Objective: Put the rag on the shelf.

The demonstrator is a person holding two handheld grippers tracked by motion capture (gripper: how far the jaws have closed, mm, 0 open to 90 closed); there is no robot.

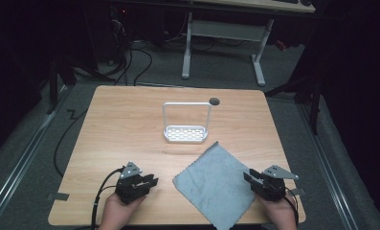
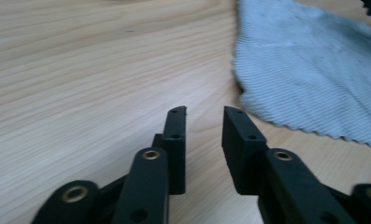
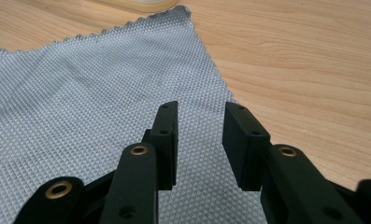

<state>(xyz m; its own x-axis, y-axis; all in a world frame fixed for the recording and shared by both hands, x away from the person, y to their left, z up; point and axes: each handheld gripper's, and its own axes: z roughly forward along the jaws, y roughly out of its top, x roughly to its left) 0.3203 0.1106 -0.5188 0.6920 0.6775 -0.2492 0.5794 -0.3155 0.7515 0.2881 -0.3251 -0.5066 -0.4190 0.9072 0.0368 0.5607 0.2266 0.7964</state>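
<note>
Both claws rest near the light wooden desk's [image 1: 125, 124] near edge, jaws apart and empty: left claw [image 1: 149, 182] left of the flat grey textured cloth [image 1: 216, 184], right claw [image 1: 251, 177] over its right edge. Farther off stands a white perforated rack [image 1: 185, 133].

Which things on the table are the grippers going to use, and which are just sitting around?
Probably for the job:
- grey cloth, lying flat between the left hand-held gripper and right hand-held gripper, both open
- white rack, standing just behind the cloth

Just lying about:
- tape pieces at the table's edges
- cables on the floor
</note>
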